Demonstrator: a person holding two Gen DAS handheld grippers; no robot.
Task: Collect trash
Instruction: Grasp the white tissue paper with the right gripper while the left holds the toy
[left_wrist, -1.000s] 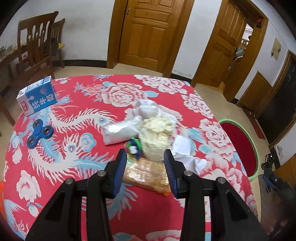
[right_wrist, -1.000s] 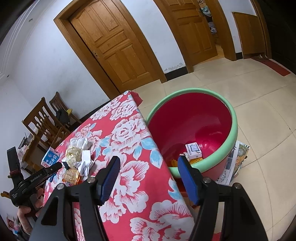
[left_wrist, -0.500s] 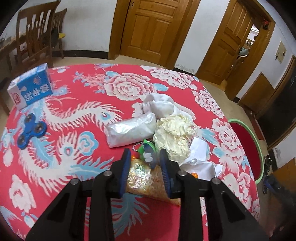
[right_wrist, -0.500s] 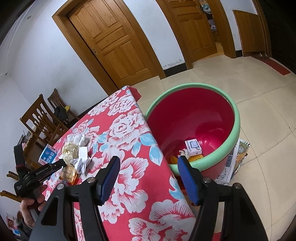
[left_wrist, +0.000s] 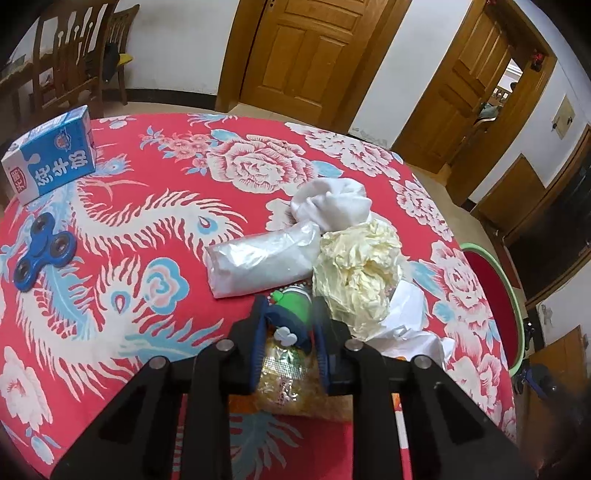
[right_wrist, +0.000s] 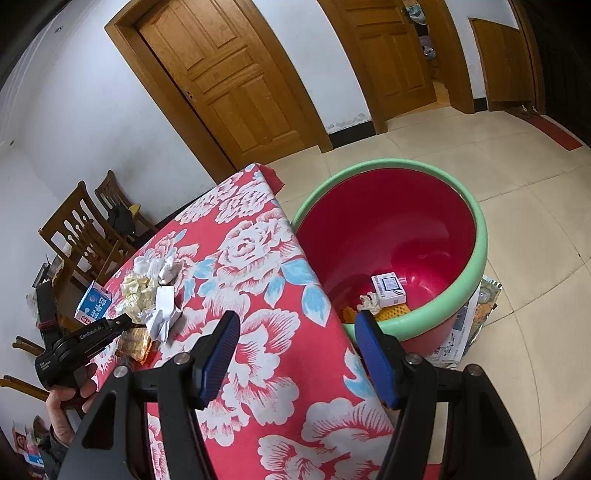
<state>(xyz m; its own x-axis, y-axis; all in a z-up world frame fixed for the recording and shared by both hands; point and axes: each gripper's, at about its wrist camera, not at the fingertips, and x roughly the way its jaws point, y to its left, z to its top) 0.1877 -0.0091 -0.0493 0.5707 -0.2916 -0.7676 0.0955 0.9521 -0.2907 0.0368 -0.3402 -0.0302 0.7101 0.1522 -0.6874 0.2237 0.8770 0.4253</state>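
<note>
Beside my worktop with its red flowered cloth (left_wrist: 155, 236) stands the green-rimmed red plastic tub (right_wrist: 469, 266). My right tongs (right_wrist: 295, 354) gape empty above the tub. My left tongs (left_wrist: 290, 339), just closing, pinch a small blue-and-green plastic toy (left_wrist: 291, 314) beside the crumpled yellow paper (left_wrist: 360, 273).

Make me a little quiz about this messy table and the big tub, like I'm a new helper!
1. True or false: the red tub with the green rim is empty.
2. What lies on the tablecloth near the blue milk carton? A) a blue fidget spinner B) a spoon C) a banana
3. Which gripper's jaws stand wide open with nothing between them?

Key:
1. False. A white box and other scraps lie inside.
2. A.
3. The right gripper.
</note>
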